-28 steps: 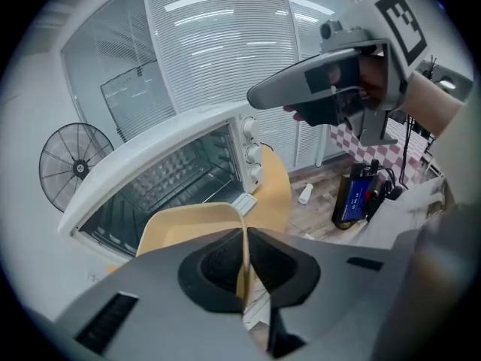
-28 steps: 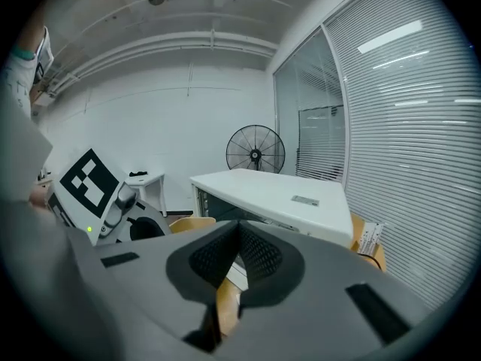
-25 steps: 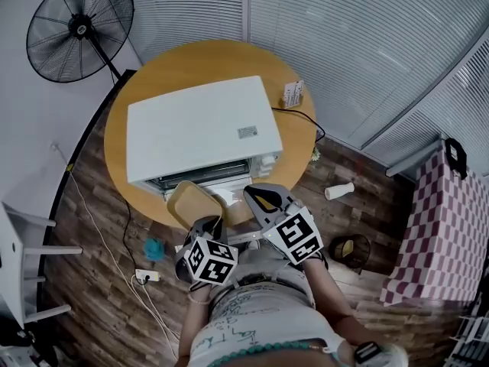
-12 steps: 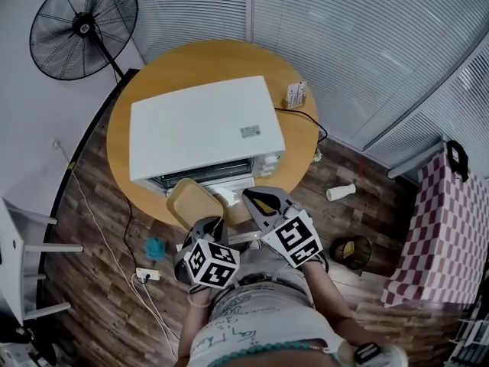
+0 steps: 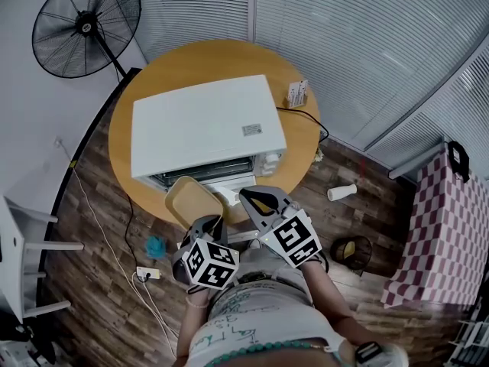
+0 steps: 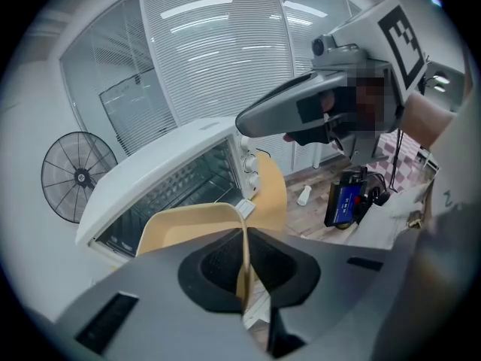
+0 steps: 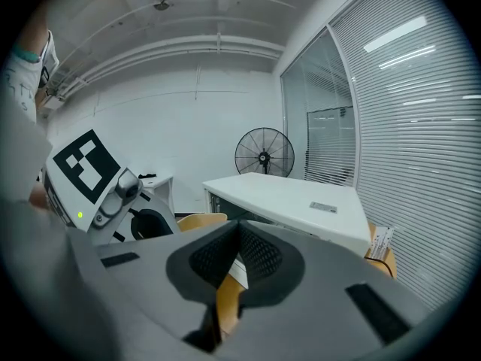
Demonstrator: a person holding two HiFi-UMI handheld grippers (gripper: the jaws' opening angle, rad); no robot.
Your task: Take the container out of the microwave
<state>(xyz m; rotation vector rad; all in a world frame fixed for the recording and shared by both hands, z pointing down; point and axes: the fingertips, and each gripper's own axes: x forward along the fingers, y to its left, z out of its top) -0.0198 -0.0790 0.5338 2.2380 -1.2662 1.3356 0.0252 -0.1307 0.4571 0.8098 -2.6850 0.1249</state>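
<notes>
**Tan shallow container [image 6: 188,228] at white box microwave's [image 5: 206,125] mouth.**
Left gripper [image 6: 244,258] pinches its rim for withdrawal; right gripper [image 7: 237,254], pressed together, stands idle.

A round wooden bench [image 5: 221,56] is set on a wood-plank floor [image 5: 99,281]. A white microwave [image 5: 206,125] is carried on it, a small carton [image 5: 296,94] is stood near the microwave's far right corner, and a black cable [image 5: 304,119] is trailed across the bare top.

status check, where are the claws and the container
Left claw clamped on container rim. Right claw shut, empty. Container out front of microwave, nothing blocking.
</notes>
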